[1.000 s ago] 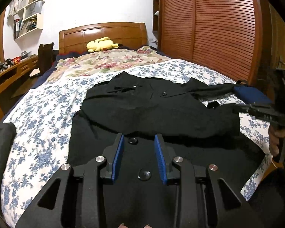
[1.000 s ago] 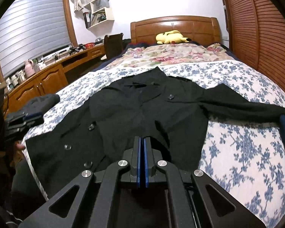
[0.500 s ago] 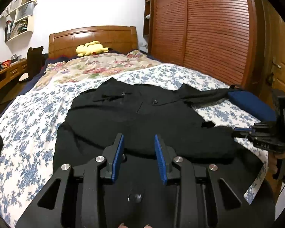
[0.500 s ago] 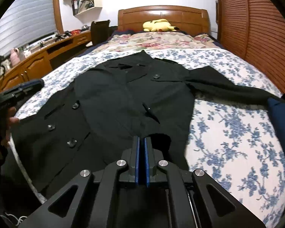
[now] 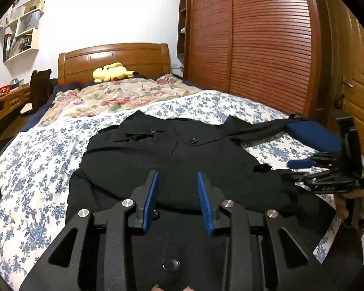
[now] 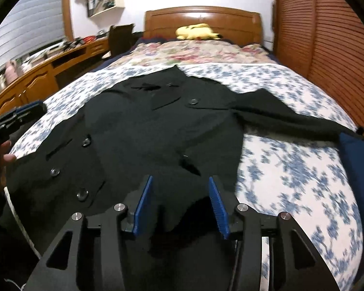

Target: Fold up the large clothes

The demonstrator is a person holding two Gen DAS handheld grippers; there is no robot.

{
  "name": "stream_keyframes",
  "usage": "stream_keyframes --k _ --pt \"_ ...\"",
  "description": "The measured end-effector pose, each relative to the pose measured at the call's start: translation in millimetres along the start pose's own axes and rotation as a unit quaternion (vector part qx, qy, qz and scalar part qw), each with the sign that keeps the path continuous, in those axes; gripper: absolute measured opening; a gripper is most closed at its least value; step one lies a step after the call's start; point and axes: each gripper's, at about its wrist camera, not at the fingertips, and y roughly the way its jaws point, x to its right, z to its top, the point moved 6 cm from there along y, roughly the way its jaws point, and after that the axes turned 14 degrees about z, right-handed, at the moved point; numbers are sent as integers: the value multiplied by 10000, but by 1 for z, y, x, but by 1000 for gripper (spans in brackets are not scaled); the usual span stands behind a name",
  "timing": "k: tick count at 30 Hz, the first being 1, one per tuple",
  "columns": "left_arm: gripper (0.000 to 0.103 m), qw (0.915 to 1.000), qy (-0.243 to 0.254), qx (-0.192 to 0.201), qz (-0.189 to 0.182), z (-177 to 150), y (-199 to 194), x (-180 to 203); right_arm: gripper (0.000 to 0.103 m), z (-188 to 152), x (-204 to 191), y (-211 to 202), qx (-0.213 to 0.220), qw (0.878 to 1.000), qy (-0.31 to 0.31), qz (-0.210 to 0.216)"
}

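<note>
Folding is only partway: you've got the black coat flat on the bed, one sleeve laid across its body, the other sleeve out right of your jaws. Right gripper has just been opening, jaws parted, cloth beneath but nothing pinched. Left gripper partly open, empty, coat hem below it. Second sleeve and body folds remain.
</note>
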Motion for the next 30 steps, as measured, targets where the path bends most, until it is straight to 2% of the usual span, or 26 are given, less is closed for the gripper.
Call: stream_keyframes --k 3,6,8,15,20,23,27,30 --pt "34 10000 -33 -14 41 3 2 -3 49 -2 -1 20 -232 9994 101 244" --pt "34 9999 -15 26 127 9 7 -6 49 -17 7 46 -702 9973 81 193" --pt "34 9999 -48 -11 110 12 11 -8 48 -28 12 59 -862 9956 197 300" --pt "34 9998 89 -59 149 29 38 3 49 -28 13 59 -676 9965 245 422" --pt "34 9999 63 -118 100 27 64 12 49 -23 22 44 -538 9972 342 390" --pt "34 9998 79 -141 81 19 75 13 50 -11 32 25 -353 9988 317 131" --pt "34 9996 26 -273 82 9 92 11 71 13 68 6 -191 9986 351 -333" --pt "34 9995 30 -315 91 4 98 12 75 29 112 -2 -117 9961 542 -689"
